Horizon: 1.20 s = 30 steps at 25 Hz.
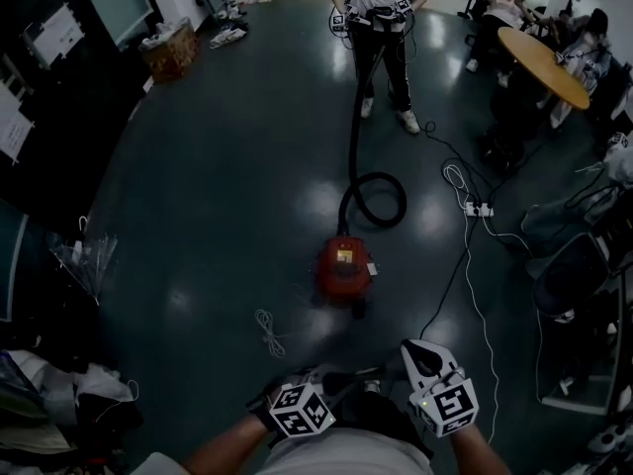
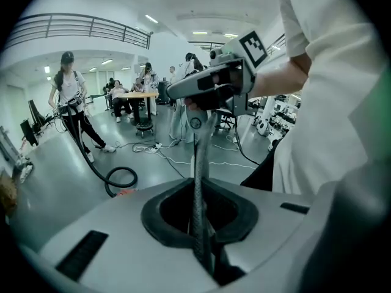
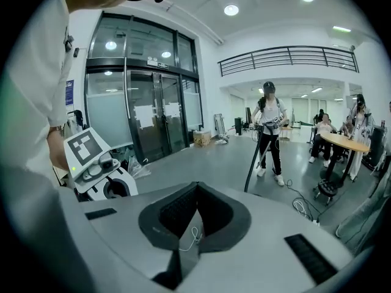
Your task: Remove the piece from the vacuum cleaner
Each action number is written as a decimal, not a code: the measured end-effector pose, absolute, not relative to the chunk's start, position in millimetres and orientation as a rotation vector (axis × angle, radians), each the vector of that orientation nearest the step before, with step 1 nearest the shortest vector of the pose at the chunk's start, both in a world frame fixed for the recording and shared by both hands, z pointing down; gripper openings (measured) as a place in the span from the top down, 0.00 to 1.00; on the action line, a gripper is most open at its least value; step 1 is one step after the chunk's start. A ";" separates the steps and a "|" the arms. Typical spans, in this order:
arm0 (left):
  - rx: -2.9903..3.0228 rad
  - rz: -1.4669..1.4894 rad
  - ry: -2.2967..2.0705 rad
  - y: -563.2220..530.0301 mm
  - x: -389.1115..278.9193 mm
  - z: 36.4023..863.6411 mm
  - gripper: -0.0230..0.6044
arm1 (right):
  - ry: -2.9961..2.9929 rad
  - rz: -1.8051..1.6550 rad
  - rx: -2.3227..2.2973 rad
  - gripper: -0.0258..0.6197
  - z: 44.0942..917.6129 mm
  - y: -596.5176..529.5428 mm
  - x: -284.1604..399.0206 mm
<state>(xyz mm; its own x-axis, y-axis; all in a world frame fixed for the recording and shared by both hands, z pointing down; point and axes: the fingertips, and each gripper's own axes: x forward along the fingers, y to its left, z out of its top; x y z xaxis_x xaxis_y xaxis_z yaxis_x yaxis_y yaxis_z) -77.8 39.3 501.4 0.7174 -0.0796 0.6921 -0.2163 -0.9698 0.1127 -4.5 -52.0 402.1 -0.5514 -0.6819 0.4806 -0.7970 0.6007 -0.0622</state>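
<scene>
Jaws: left hand-held gripper point(image 2: 197, 157) closed, empty | right hand-held gripper point(image 3: 197, 188) closed, empty

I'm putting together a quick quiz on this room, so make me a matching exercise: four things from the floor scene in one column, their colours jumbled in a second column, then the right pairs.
Things:
1. vacuum cleaner
2. hose
3. round table
4. power strip

Colours:
A. black
B. white
C. red
D. light wood

Pairs: 1-C, 2-A, 3-D, 4-B
</scene>
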 end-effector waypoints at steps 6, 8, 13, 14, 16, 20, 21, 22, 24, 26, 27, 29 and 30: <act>2.760 1.103 -0.199 65.5 -65.3 479.6 0.92 | -2.486 0.347 1.124 0.94 381.8 -29.4 5.7; 2.775 1.118 -0.157 75.0 -53.4 472.2 0.92 | -2.503 0.345 1.100 0.94 378.4 -20.3 14.2; 2.810 1.128 -0.086 102.6 -23.0 448.4 0.92 | -2.554 0.286 1.073 0.94 349.0 0.9 35.0; 2.815 1.132 -0.085 106.1 -17.1 445.9 0.92 | -2.564 0.274 1.066 0.94 346.9 5.5 40.7; 2.822 1.138 -0.090 112.6 -6.8 442.0 0.92 | -2.574 0.269 1.052 0.94 346.9 16.2 51.2; 2.832 1.147 -0.107 123.6 11.1 436.7 0.92 | -2.592 0.274 1.025 0.94 344.5 33.5 64.9; 2.832 1.149 -0.112 125.9 13.9 435.3 0.92 | -2.593 0.260 1.020 0.94 343.8 35.9 67.8; 2.831 1.151 -0.118 128.4 16.0 434.2 0.92 | -2.594 0.247 1.009 0.94 343.4 38.8 69.8; 2.829 1.150 -0.133 133.8 19.4 432.4 0.92 | -2.600 0.221 0.978 0.94 343.3 45.3 72.4; 2.827 1.150 -0.146 138.8 22.9 431.3 0.92 | -2.610 0.223 0.968 0.94 339.9 51.1 73.6; 2.826 1.151 -0.150 140.8 24.6 431.1 0.92 | -2.613 0.225 0.966 0.94 338.6 53.2 74.6; 2.823 1.152 -0.156 144.1 27.7 431.5 0.92 | -2.618 0.231 0.959 0.94 337.5 56.6 76.8; 2.821 1.151 -0.159 145.7 29.3 432.0 0.92 | -2.620 0.238 0.957 0.94 337.1 58.4 77.8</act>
<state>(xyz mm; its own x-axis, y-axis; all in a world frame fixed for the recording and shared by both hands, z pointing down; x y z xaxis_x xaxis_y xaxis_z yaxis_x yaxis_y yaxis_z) 29.3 145.7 432.0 0.7103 -0.0620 0.7011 -0.1303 -0.9905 0.0444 77.8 58.4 337.1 -0.7151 -0.5925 0.3709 -0.6497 0.7591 -0.0400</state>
